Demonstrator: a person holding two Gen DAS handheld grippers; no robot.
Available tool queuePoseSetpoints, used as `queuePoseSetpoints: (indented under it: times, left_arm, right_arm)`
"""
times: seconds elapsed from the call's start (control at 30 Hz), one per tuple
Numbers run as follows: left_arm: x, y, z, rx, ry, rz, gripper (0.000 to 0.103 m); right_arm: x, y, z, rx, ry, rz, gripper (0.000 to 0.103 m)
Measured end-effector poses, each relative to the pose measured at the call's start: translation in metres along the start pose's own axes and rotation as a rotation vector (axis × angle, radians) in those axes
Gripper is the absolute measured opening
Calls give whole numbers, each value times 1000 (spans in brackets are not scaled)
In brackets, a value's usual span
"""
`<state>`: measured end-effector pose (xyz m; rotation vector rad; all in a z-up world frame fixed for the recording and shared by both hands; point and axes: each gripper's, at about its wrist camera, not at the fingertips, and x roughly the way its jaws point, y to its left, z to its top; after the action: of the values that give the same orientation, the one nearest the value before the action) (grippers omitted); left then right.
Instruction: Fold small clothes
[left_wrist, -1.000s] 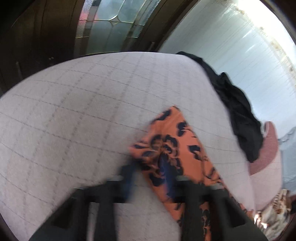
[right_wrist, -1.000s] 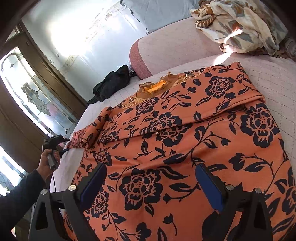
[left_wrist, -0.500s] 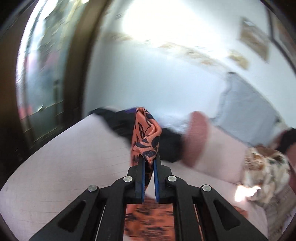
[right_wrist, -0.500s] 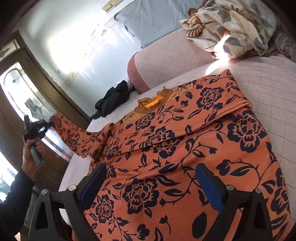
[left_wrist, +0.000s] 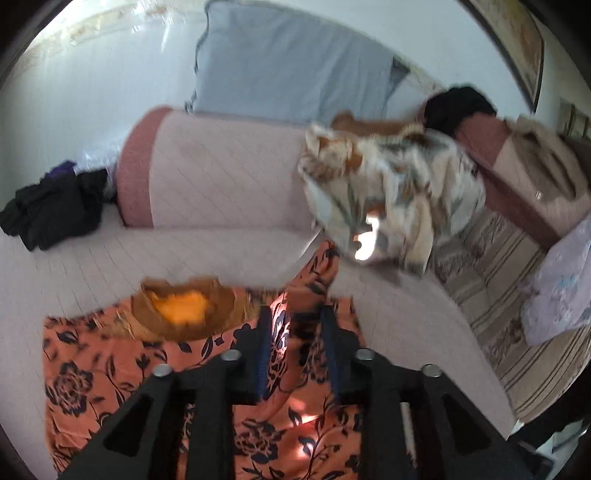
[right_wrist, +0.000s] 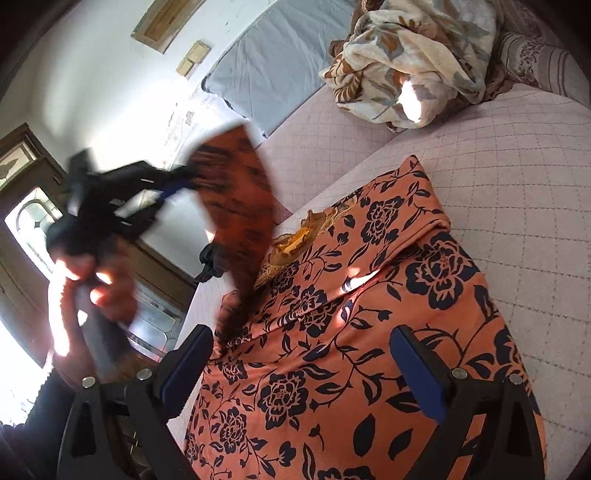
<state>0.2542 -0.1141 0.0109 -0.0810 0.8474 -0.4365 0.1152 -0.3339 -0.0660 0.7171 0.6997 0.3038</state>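
Observation:
An orange dress with dark blue flowers (right_wrist: 369, 295) lies flat on the pink quilted bed (right_wrist: 517, 155), collar (left_wrist: 181, 306) towards the bolster. My left gripper (left_wrist: 295, 317) hangs over the dress near the collar. Its jaws are opening, and the lifted sleeve (left_wrist: 314, 280) hangs loose in the gap between them. In the right wrist view this left gripper (right_wrist: 173, 184) is a blur in a person's hand (right_wrist: 92, 288), with the sleeve (right_wrist: 236, 206) swinging from its tip. My right gripper (right_wrist: 301, 343) stands open just above the dress's lower part, holding nothing.
A crumpled floral blanket (left_wrist: 388, 184) lies against the pink bolster (left_wrist: 207, 173), with a grey pillow (left_wrist: 288, 66) behind. Black clothes (left_wrist: 51, 210) sit at the bed's far left. A striped cloth (left_wrist: 491, 295) covers the right side. A dark wooden door with glass (right_wrist: 29, 218) stands beyond the bed's edge.
The left gripper lifted the sleeve from the bed's left side and swung it up and across over the dress; its shut jaws have parted. The right gripper shifted a little over the dress.

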Motion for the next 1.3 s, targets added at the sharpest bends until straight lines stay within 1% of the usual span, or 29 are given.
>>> queuePoseSetpoints:
  times: [0.03, 0.07, 0.1, 0.17, 0.23, 0.3, 0.33, 0.37, 0.43, 0.5, 0.57, 0.67, 0.7, 0.73, 0.77, 0.8, 0.83, 0.87, 0.93, 0.97, 1.03, 1.07, 1.13, 1.2, 1.23, 1.27, 1.3]
  left_arm:
    - [17, -2, -16, 3, 91, 20, 62]
    - [31, 4, -29, 0, 163, 40, 61]
    - [33, 14, -41, -12, 183, 45, 61]
    - [19, 41, -57, -38, 162, 61, 61]
    - [-4, 70, -65, -58, 124, 85, 64]
    - [-30, 98, -69, -74, 66, 154, 69]
    - [-42, 113, -72, -90, 33, 185, 73]
    - [-51, 128, -78, -102, 13, 214, 74]
    - [-63, 163, -92, -138, -3, 267, 74]
    - [-61, 192, -103, -187, 26, 294, 74]
    - [-54, 220, -114, -248, 59, 309, 74]
    - [-45, 244, -126, -298, 86, 344, 74]
    - [-41, 248, -130, -304, 98, 345, 74]
    - [-39, 252, -134, -312, 109, 344, 74]
    - [-40, 254, -136, -309, 97, 339, 74]
    - [-43, 254, -138, -298, 77, 339, 74]
    - [-45, 255, -141, -293, 69, 338, 74]
    - [-47, 256, -143, -290, 60, 332, 74]
    - [-50, 257, -147, -275, 40, 325, 75]
    - [-52, 257, -148, -270, 40, 329, 75]
    - [-53, 256, -147, -270, 47, 338, 76]
    - [-50, 257, -148, -273, 47, 332, 77]
    - [-49, 259, -148, -273, 43, 316, 77]
    - [-48, 259, -148, -274, 38, 308, 77]
    - [-48, 260, -148, -272, 37, 309, 78]
    - [-49, 259, -148, -269, 38, 313, 78]
    - [-48, 259, -148, -265, 38, 317, 79]
  right_arm:
    - [-2, -2, 1, 9, -5, 3, 98]
    - [-3, -4, 2, 17, -9, 4, 98]
    - [-5, -6, 3, 24, -13, 3, 98]
    - [-7, -9, 5, 39, -23, 5, 98]
    - [-7, -11, 7, 55, -31, 4, 98]
    - [-6, -10, 8, 56, -33, -5, 98]
    - [-4, -10, 9, 52, -26, -13, 98]
    - [-2, -9, 9, 49, -21, -19, 98]
    - [2, -9, 11, 71, -2, -25, 98]
    - [9, -10, 17, 108, 34, 5, 98]
    - [25, -5, 32, 115, 81, 53, 98]
    - [76, 1, 69, 166, 200, 215, 99]
    - [95, 1, 80, 182, 240, 238, 99]
    - [117, -1, 91, 179, 285, 229, 99]
    - [131, -6, 99, 156, 290, 157, 98]
    - [141, -17, 107, 150, 277, 11, 98]
    - [144, -31, 114, 171, 249, -160, 98]
    - [140, -37, 119, 176, 214, -231, 98]
    - [128, -33, 128, 132, 151, -191, 98]
    - [128, -27, 132, 75, 145, -224, 98]
    - [141, -18, 137, -24, 187, -298, 98]
    - [150, -18, 139, -55, 210, -323, 98]
    - [175, -25, 144, -105, 273, -414, 95]
    - [189, -41, 145, -76, 318, -457, 76]
    - [196, -45, 144, -82, 353, -479, 51]
    - [199, -49, 142, -101, 380, -509, 39]
    - [202, -49, 140, -122, 398, -521, 36]
